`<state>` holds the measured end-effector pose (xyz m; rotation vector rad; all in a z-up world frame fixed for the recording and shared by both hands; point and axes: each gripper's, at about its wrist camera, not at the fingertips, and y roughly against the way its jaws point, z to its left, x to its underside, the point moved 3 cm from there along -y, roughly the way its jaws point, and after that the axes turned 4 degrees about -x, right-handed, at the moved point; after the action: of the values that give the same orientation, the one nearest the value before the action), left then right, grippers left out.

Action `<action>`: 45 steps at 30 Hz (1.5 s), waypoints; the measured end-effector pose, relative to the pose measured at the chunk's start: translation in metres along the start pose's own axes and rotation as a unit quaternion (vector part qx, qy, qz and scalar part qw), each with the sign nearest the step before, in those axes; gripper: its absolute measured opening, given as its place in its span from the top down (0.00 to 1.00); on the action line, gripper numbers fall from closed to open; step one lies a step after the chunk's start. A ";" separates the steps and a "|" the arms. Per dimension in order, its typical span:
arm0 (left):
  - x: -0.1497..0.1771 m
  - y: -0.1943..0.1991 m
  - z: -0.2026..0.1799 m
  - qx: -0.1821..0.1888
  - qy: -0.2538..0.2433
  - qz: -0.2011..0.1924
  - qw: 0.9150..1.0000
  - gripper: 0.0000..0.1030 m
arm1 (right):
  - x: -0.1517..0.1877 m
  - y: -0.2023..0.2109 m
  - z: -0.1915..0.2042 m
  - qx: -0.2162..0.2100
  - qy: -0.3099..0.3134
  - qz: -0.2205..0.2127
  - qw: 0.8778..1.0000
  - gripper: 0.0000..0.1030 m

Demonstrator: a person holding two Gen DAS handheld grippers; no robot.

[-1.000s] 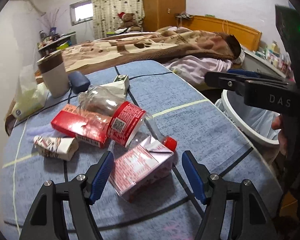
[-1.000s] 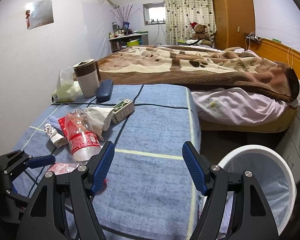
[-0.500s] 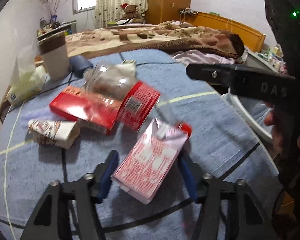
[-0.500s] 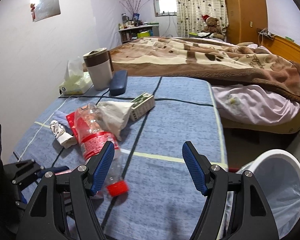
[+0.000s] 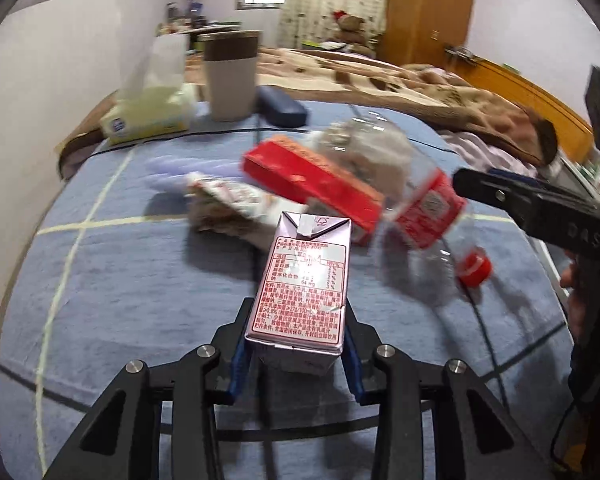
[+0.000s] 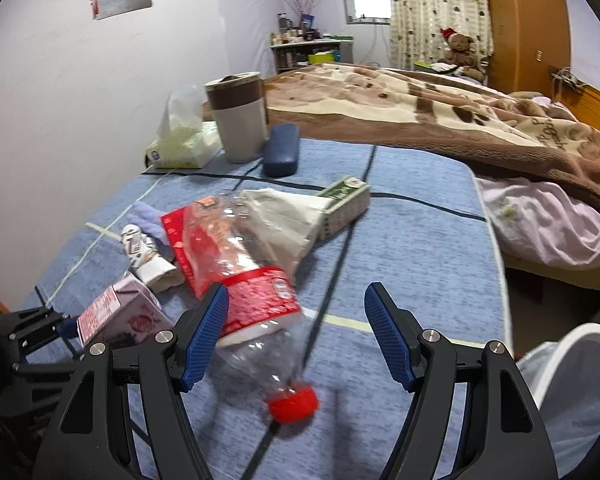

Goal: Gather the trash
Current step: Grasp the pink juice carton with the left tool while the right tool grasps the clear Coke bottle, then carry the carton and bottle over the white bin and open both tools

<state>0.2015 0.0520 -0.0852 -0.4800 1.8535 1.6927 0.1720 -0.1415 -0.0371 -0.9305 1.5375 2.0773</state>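
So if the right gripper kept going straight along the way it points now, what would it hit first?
Most likely the clear plastic bottle. It lies across the line of the right gripper, its red cap nearest and its body against the left blue pad; the jaws stand wide apart. How close it is cannot be judged exactly.

right gripper [image 6: 296, 334] gapes over a clear bottle [image 6: 252, 300] (red cap nearest) on blue cloth [image 6: 412, 248].

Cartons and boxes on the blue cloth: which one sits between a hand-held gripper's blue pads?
The pink drink carton, between the closing pads of the left hand-held gripper. The red box and green-white box lie farther back, untouched.
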 end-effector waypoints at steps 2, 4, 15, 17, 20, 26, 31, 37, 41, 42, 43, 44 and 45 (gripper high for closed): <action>0.000 0.000 0.010 -0.004 0.016 -0.001 1.000 0.62 | -0.001 -0.003 0.005 0.000 0.010 0.001 1.000 0.30; -0.001 0.000 0.019 -0.010 0.032 0.001 0.999 0.62 | -0.003 -0.007 0.009 0.001 0.018 0.001 1.000 0.30; -0.009 -0.002 0.048 -0.018 0.080 -0.006 0.997 0.60 | -0.003 -0.028 0.025 -0.006 0.044 0.030 0.999 0.26; -0.012 -0.003 0.049 -0.018 0.082 -0.008 0.996 0.53 | -0.001 -0.032 0.027 -0.007 0.049 0.037 0.998 0.26; -0.014 -0.003 0.048 -0.021 0.079 -0.011 0.997 0.50 | 0.001 -0.036 0.028 -0.004 0.051 0.047 0.998 0.26; -0.014 -0.009 0.043 -0.020 0.072 -0.003 0.997 0.50 | 0.004 -0.037 0.027 0.003 0.049 0.056 0.997 0.26; -0.014 -0.008 0.041 -0.020 0.070 -0.006 0.997 0.54 | 0.006 -0.037 0.025 0.004 0.043 0.065 0.997 0.26; -0.013 -0.007 0.037 -0.020 0.070 -0.003 0.997 0.63 | 0.008 -0.032 0.024 0.006 0.034 0.062 0.998 0.32; -0.013 -0.002 0.034 -0.018 0.068 -0.009 0.997 0.63 | 0.010 -0.028 0.022 0.004 0.025 0.055 0.998 0.33; -0.013 0.000 0.033 -0.019 0.069 -0.011 0.997 0.63 | 0.009 -0.027 0.022 0.004 0.023 0.053 0.998 0.33; -0.013 0.002 0.032 -0.018 0.069 -0.014 0.997 0.63 | 0.009 -0.025 0.021 0.004 0.021 0.050 0.998 0.33; -0.013 0.004 0.031 -0.018 0.069 -0.017 0.997 0.63 | 0.009 -0.023 0.021 0.005 0.019 0.046 0.999 0.33; -0.013 0.005 0.031 -0.018 0.069 -0.018 0.997 0.63 | 0.009 -0.021 0.020 0.005 0.018 0.044 0.999 0.33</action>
<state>0.2135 0.0813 -0.0736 -0.6579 1.9013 1.7091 0.1741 -0.1164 -0.0540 -0.9160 1.6329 2.1216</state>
